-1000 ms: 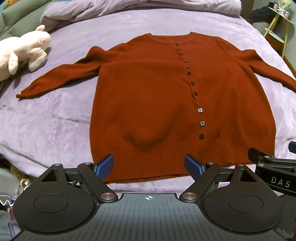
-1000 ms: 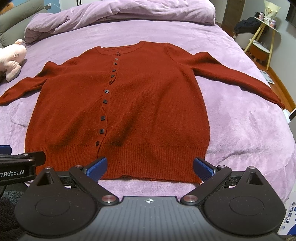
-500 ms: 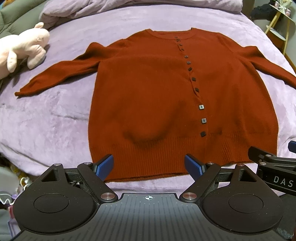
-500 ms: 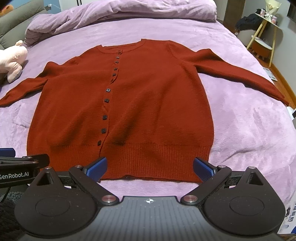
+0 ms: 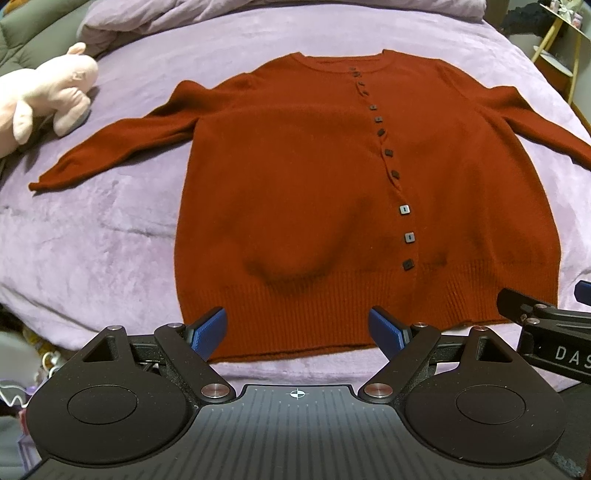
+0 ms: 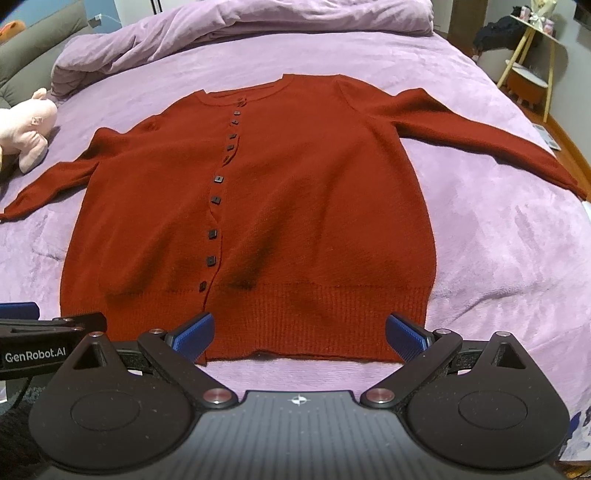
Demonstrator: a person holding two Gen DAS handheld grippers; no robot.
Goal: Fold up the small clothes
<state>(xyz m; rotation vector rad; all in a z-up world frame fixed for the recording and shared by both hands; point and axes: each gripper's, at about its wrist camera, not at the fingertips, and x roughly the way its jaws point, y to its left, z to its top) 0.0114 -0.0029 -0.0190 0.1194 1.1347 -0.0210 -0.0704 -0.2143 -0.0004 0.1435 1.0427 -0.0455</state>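
Observation:
A rust-red buttoned cardigan (image 5: 295,177) lies flat, front up, on a purple bed (image 5: 92,240), both sleeves spread out; it also shows in the right wrist view (image 6: 314,206). My left gripper (image 5: 297,330) is open and empty, hovering over the left part of the ribbed hem. My right gripper (image 6: 299,338) is open and empty over the right part of the hem. Each gripper shows at the edge of the other's view: the right gripper (image 5: 546,328) and the left gripper (image 6: 44,332).
A pink plush toy (image 5: 48,92) lies on the bed left of the left sleeve. A bunched purple duvet (image 6: 258,26) lies at the far end. A small stand with wooden legs (image 6: 528,70) is off the bed's far right.
Both grippers have edged forward and slightly down toward the cardigan's hem. The cardigan has not moved.

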